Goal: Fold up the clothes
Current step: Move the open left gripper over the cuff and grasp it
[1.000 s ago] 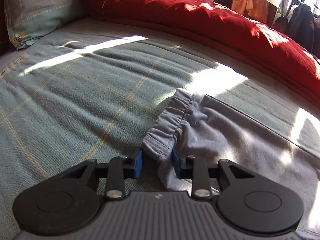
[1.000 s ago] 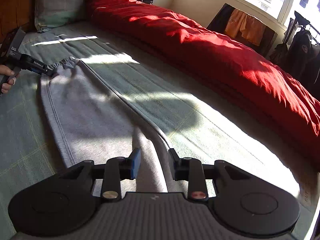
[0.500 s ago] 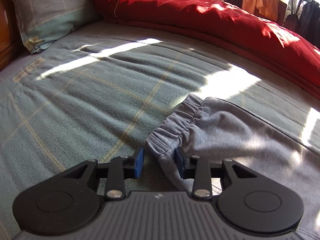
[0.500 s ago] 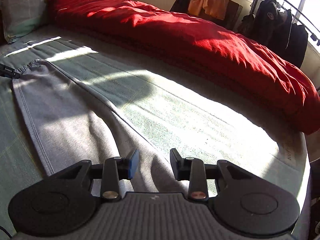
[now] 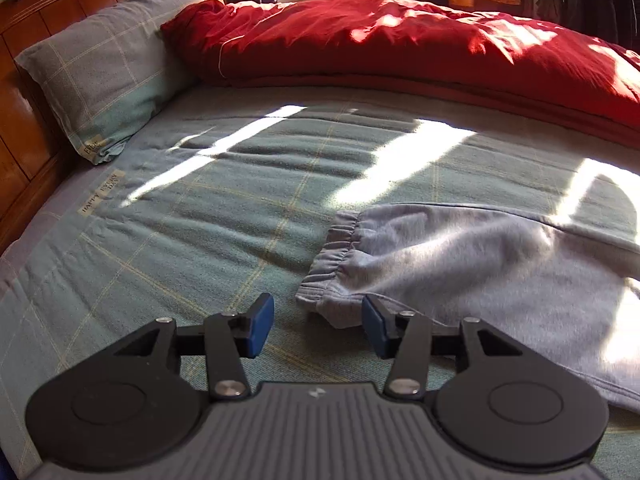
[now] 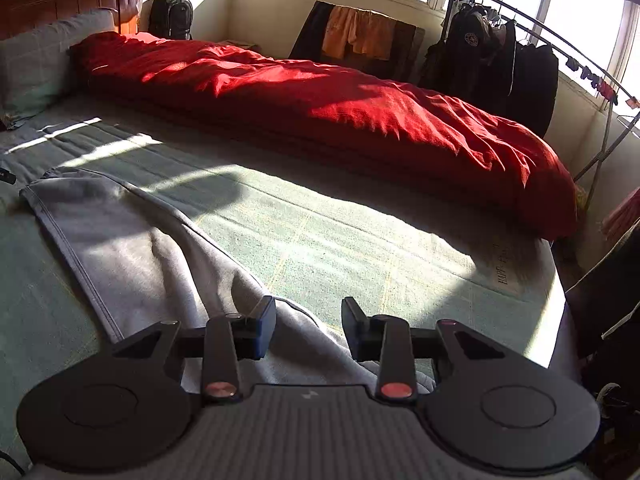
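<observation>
Grey sweatpants [image 5: 460,264] lie flat on the green checked bedspread [image 5: 224,208], folded lengthwise. Their elastic waistband [image 5: 334,256] points toward the pillow. My left gripper [image 5: 318,326] hovers open just short of the waistband's near corner, with nothing between its blue pads. In the right wrist view the sweatpants [image 6: 132,240] stretch away to the left. My right gripper [image 6: 308,326] is open above the leg end of the pants, and the fabric lies under the gap without being pinched.
A red duvet [image 6: 320,108] is heaped along the far side of the bed. A checked pillow [image 5: 104,68] leans on the wooden headboard [image 5: 24,92]. A clothes rack [image 6: 500,60] with dark jackets stands by the windows. The mattress edge [image 6: 560,292] drops off at right.
Both grippers have opened, let go of the sweatpants and pulled back and up. The waistband now lies flat on the bedspread in front of the left gripper.
</observation>
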`<state>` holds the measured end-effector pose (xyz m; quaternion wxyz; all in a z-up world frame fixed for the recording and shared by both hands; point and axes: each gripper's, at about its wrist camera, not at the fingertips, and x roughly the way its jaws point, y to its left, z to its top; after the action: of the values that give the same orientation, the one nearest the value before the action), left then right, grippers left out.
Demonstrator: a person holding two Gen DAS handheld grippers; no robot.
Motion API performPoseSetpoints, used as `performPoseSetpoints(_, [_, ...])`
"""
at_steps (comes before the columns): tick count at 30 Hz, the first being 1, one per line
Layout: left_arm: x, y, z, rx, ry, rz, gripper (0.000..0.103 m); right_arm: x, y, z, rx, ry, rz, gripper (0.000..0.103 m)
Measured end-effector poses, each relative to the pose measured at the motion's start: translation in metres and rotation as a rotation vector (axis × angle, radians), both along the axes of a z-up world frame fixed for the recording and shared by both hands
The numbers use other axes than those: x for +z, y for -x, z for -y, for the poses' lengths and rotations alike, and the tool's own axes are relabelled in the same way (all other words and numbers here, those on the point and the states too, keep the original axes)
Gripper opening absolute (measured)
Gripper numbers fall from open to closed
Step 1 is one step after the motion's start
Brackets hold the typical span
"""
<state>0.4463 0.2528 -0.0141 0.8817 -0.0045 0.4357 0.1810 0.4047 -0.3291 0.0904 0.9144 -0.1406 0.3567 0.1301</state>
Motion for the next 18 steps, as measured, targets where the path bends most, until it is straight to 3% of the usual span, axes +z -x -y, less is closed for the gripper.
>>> performPoseSetpoints(9, [0.023,0.022,0.105,-0.233,-0.019,0.031,0.056,0.008,0.040,0.047,-0.008,-0.021,0.021,0.040])
performPoseSetpoints(18, [0.019,0.010,0.031,-0.011,0.130,0.111,0.057,-0.023,0.061,0.076,-0.007,-0.054,0.001,0.041])
